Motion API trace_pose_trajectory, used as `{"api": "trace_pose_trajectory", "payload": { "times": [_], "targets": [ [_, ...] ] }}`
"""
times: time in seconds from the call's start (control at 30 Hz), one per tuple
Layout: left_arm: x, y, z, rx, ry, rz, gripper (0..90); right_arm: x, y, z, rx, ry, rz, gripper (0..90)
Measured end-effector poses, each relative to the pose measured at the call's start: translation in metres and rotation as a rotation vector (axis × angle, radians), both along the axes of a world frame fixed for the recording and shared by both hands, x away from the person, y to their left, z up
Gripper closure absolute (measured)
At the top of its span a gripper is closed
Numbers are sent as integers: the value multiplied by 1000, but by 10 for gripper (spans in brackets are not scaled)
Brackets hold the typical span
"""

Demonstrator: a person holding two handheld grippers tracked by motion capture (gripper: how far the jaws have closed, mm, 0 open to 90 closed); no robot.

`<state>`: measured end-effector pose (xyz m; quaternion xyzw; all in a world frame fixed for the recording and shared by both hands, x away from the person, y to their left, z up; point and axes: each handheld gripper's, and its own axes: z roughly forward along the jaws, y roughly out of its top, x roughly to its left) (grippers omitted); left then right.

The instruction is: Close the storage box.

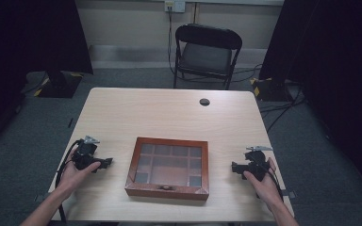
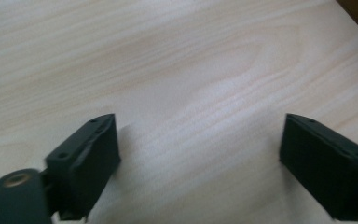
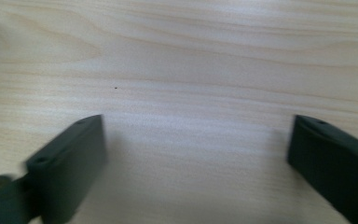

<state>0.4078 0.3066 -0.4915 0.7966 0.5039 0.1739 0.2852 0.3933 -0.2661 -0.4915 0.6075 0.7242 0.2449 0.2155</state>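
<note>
Black left gripper (image 1: pixel 104 163): jaws spread wide over bare wood, holding nothing, just left of the box.
Wooden box (image 1: pixel 168 167): reddish-brown, glass lid shut, compartments beneath, at the table's near middle.
Right gripper (image 1: pixel 235 167): jaws wide apart, empty.
Table (image 1: pixel 169 115): pale wood; grey carpet; black chair (image 1: pixel 206 52) beyond.

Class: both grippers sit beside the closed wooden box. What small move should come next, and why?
Probably bring the left gripper and right gripper inward to the wooden box: both are open and empty on either side of it, and its glass lid is closed.
</note>
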Motion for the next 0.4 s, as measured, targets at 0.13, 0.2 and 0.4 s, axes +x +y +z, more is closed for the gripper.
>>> {"api": "trace_pose_trajectory", "payload": {
  "times": [0.13,0.2,0.4],
  "targets": [
    [2,4,-8,-20,-68,6,0,-2,0,-8,20,-99,35,0],
    [2,5,-12,-42,-107,0,0,-2,0,-10,26,-123,39,0],
    [1,5,-12,-42,-108,1,0,-2,0,-10,25,-123,38,0]
  ]
}}
